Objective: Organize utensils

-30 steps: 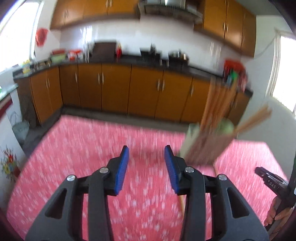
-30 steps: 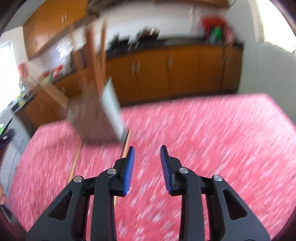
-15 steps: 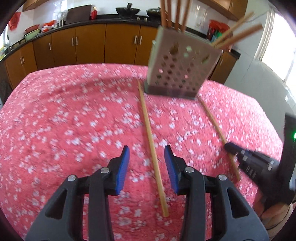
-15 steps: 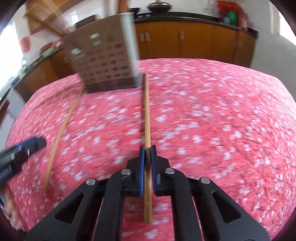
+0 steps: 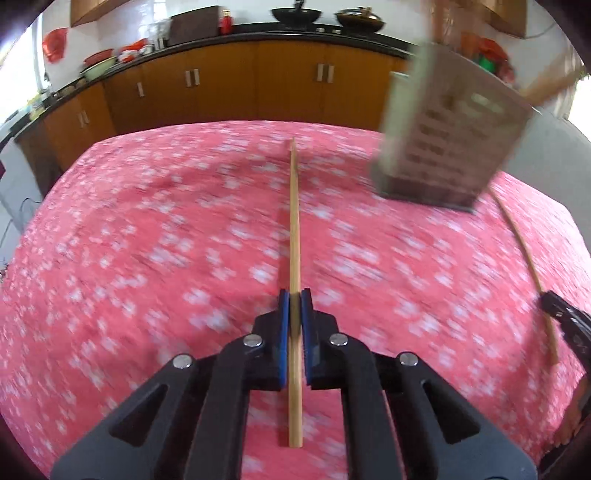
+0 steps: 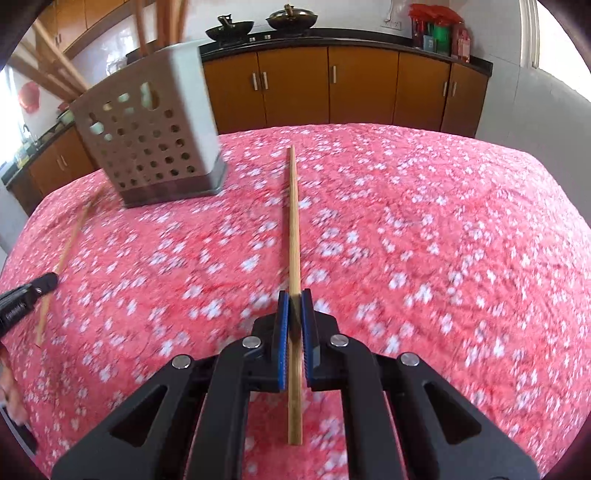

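Red cloth with small white blossoms (image 6: 424, 221) covers the table where we work, each of our hands carrying a black gripper with blue pads.

Our left gripper (image 5: 295, 295) is clenched on a wooden chopstick (image 5: 294, 221). The stick passes between the pads; its near end juts back under the gripper and its far end points away across the cloth.

Our right gripper (image 6: 294, 295) is clenched the same way on a second chopstick (image 6: 293, 221), which also runs straight away from us with its far tip close to the cloth.

Between the two sticks, at the far part of the table, stands a pale metal holder (image 6: 155, 129) with round holes in its walls. Several chopsticks already stand in it (image 6: 48, 70), leaning outward above its rim. Seen from the left gripper, the holder is far right and blurred; seen from the right gripper, it is far left.

Behind the table runs a row of brown cabinets (image 6: 362, 88) under a dark counter, with two dark pans (image 6: 291, 16) on top.
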Demonstrator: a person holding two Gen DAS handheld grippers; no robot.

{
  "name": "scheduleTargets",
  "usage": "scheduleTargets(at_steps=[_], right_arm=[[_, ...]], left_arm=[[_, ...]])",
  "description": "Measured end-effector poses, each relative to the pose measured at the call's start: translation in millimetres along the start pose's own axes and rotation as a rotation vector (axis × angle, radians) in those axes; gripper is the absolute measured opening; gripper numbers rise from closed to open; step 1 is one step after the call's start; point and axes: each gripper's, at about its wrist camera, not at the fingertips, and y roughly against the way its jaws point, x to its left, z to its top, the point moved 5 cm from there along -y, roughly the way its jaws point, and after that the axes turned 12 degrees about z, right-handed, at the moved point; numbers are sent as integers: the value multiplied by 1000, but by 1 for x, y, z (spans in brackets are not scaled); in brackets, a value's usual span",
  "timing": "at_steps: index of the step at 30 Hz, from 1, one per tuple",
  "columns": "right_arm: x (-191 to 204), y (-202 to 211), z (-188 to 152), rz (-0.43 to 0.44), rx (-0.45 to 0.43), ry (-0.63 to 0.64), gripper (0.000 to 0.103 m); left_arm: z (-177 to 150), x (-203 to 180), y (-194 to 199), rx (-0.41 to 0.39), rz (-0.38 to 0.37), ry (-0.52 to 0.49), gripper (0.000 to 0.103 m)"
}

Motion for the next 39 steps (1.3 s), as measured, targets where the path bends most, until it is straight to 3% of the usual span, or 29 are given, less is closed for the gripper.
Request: scheduleTargets(at_steps=[4,8,39], right_arm=[[-8,-12,15,-21,-5,-3,8],[-8,-22,24,-19,-4,-5,8],[-6,-25,25,-34,-3,7,8]], left_arm=[[13,22,-18,-7,32,19,12],[16,30,-23,-14,18,35,12],[19,30,-20,-10,12,43,12]])
